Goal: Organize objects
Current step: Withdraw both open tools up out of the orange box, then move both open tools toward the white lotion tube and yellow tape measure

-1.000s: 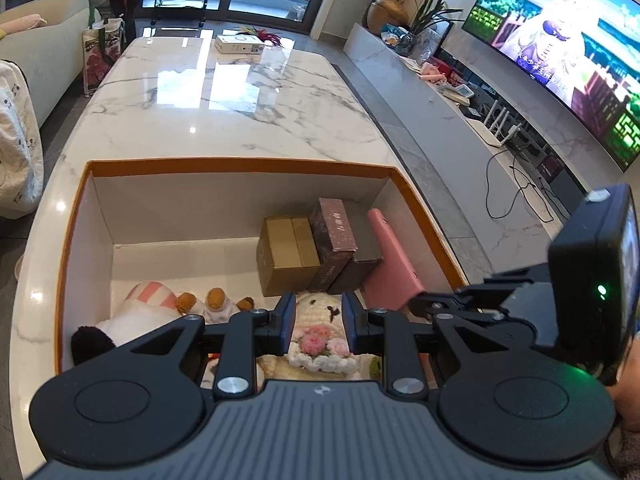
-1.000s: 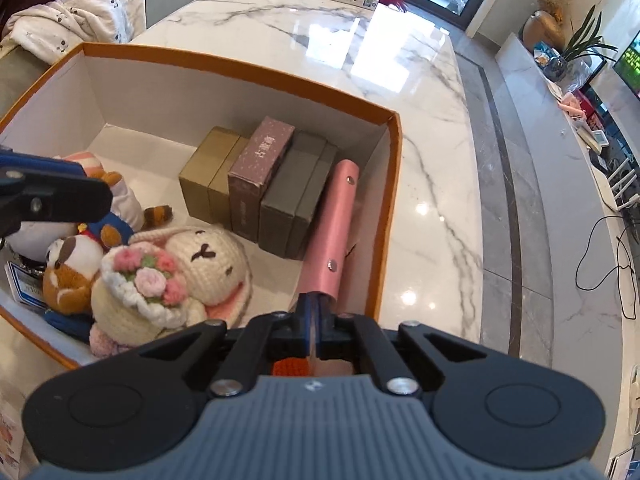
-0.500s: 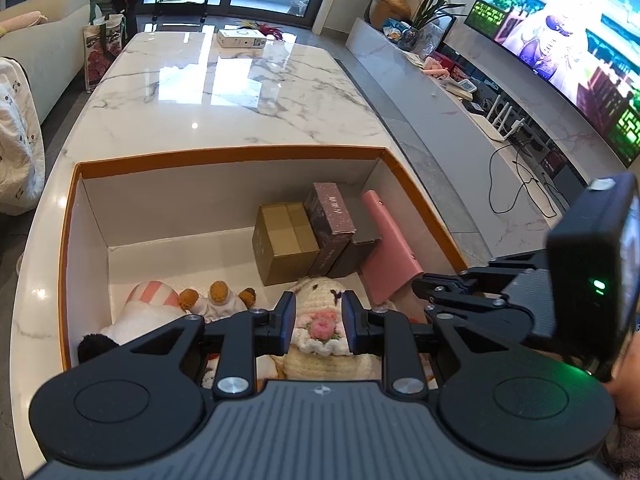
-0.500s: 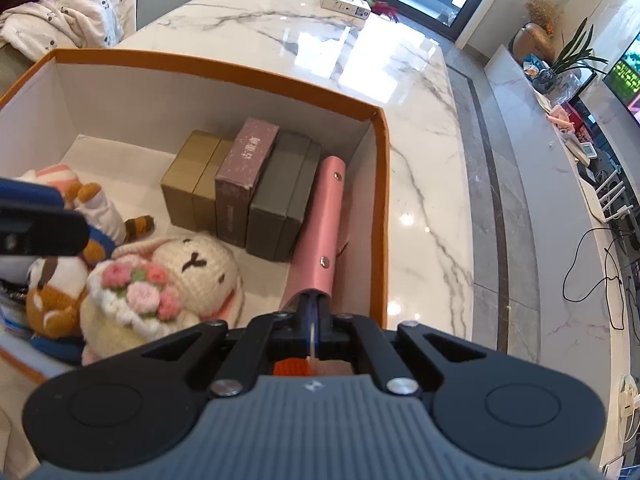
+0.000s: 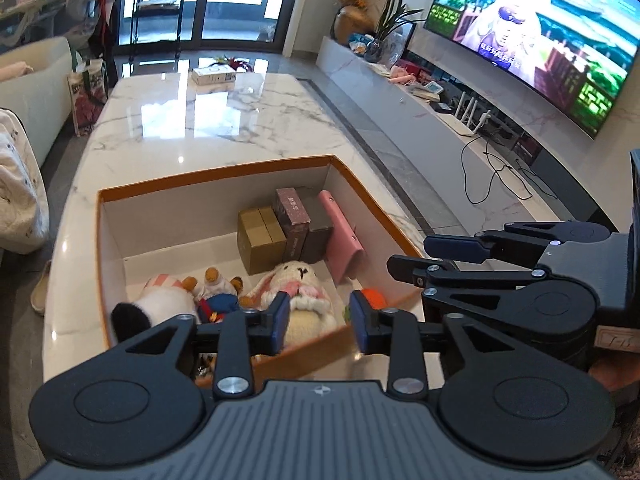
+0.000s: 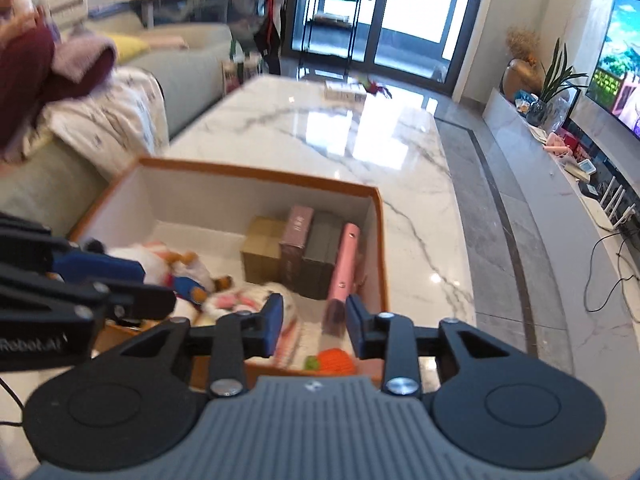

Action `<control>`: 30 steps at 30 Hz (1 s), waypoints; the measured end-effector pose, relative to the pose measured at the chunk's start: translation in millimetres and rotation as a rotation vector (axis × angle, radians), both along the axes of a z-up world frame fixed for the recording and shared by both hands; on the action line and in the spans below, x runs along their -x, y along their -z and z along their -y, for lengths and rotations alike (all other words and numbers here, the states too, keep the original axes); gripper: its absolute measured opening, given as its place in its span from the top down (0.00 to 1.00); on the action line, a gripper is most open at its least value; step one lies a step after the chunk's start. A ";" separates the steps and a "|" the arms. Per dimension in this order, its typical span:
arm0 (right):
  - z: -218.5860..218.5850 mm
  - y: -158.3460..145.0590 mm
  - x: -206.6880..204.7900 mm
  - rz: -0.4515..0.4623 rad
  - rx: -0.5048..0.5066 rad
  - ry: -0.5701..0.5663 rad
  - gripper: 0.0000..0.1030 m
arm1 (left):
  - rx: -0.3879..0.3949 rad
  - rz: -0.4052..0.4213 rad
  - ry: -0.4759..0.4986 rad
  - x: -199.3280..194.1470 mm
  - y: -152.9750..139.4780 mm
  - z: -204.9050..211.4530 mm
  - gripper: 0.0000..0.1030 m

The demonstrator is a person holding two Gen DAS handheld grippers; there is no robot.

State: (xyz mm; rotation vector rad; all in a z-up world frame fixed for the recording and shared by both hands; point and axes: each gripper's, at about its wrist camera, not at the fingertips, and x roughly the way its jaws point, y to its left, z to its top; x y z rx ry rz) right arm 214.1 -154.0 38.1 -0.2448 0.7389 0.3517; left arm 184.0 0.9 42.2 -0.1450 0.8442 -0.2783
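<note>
An orange-rimmed box point(image 5: 216, 170) sits on a white marble table point(image 5: 224, 120), and everything else is placed from it. Against the box's far right wall lean a pink case point(image 5: 340, 236), a grey box point(image 5: 318, 220), a maroon box point(image 5: 292, 210) and a tan carton point(image 5: 260, 236), standing side by side and touching. Nearer in the box lie the soft toys: a cream knitted rabbit point(image 5: 298, 280) in the middle, a small bear in blue point(image 5: 216, 292) to its left, and a white plush with pink stripes point(image 5: 164, 300) at the box's left wall. A small orange knitted piece point(image 6: 334, 360) lies in the box's near right corner, just below the pink case.

The left gripper point(image 5: 318, 324) hangs over the box's near rim. Its jaws have just been opening and now stand apart with nothing gripped; the rabbit shows behind the gap, and the pads do not press on it. The right gripper point(image 6: 314, 326) hangs over the same near edge, further right. Its jaws have also just been opening; the near end of the pink case appears between the 2 fingers, blurred, and the pads stand clear of it, so it is released. Each gripper is seen at the side of the other's view.

At the far end of the table, well beyond the box, lies a small white packet point(image 5: 214, 75).
</note>
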 end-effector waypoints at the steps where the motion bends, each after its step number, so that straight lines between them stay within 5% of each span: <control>1: 0.4 -1.9 8.1 0.001 -0.016 -0.004 0.62 | -0.004 0.000 -0.004 5.4 -1.8 -1.1 0.48; 7: -3.9 10.2 51.1 -0.035 -0.064 -0.034 0.58 | -0.049 -0.024 -0.039 37.8 2.0 -10.0 0.47; 16: -18.2 77.2 101.5 -0.198 -0.092 -0.039 0.53 | -0.187 -0.166 -0.098 82.5 52.8 -22.7 0.44; 30: -9.8 127.0 130.0 -0.321 -0.210 0.048 0.47 | -0.202 -0.281 -0.149 121.0 113.3 -37.6 0.42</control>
